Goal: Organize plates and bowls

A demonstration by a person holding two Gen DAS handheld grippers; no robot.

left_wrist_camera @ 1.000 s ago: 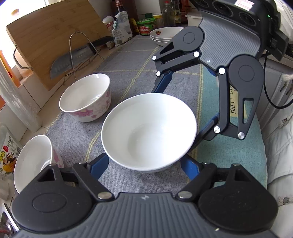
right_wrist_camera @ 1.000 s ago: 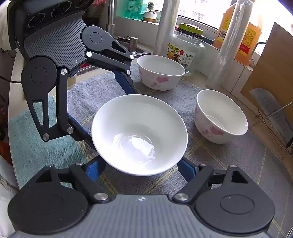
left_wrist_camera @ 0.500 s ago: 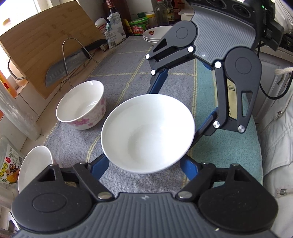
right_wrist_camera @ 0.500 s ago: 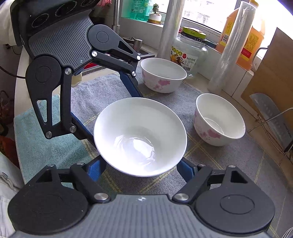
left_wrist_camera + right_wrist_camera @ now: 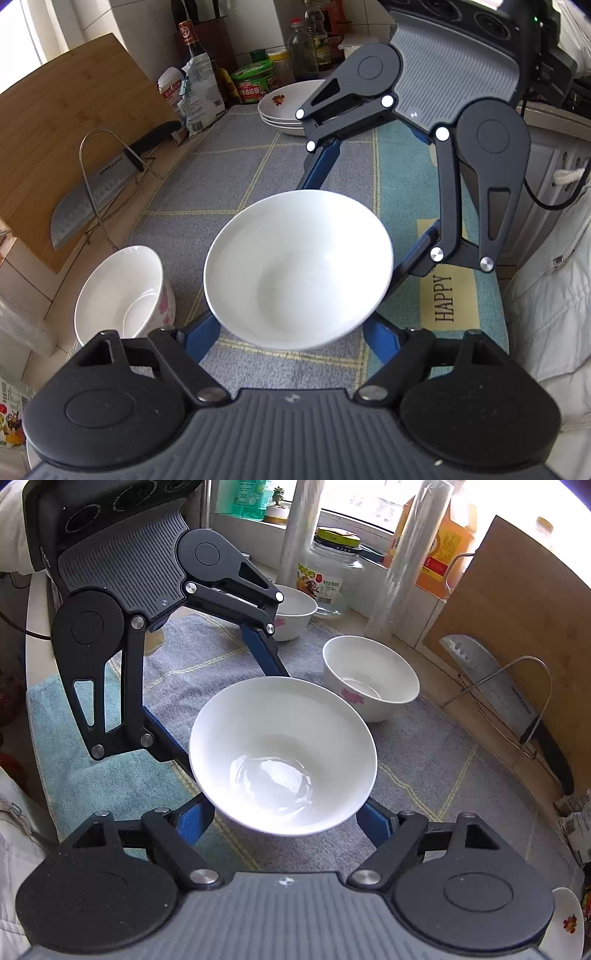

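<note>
Both grippers have carried the plain white bowl (image 5: 299, 269) along the counter toward the stacked plates (image 5: 284, 107), and the flowered bowl (image 5: 122, 291) that stood ahead of the left fingers a second ago now sits low beside the left gripper's near-left finger. Over that second both pairs of jaws have been closing onto the bowl, which sits between them.

The left gripper (image 5: 291, 332) clamps the bowl by its sides, blue fingers (image 5: 197, 338) pressed under the rim on either side. The right gripper (image 5: 284, 818) clamps the same bowl from the opposite side, its fingers (image 5: 194, 818) likewise tight against the wall. The bowl sits upright between all four fingers, apparently raised clear of the grey checked towel (image 5: 229, 177).

Beyond the right gripper's fingers, a flowered bowl (image 5: 371, 677) stands on the towel, with a second flowered bowl (image 5: 291, 611) farther off, partly hidden behind the left gripper. A cleaver (image 5: 498, 698) leans in a wire rack against a wooden cutting board (image 5: 517, 620) to the right of those fingers.

Far ahead of the left fingers, the stacked plates rest at the towel's end, bottles and jars (image 5: 255, 81) behind them.
</note>
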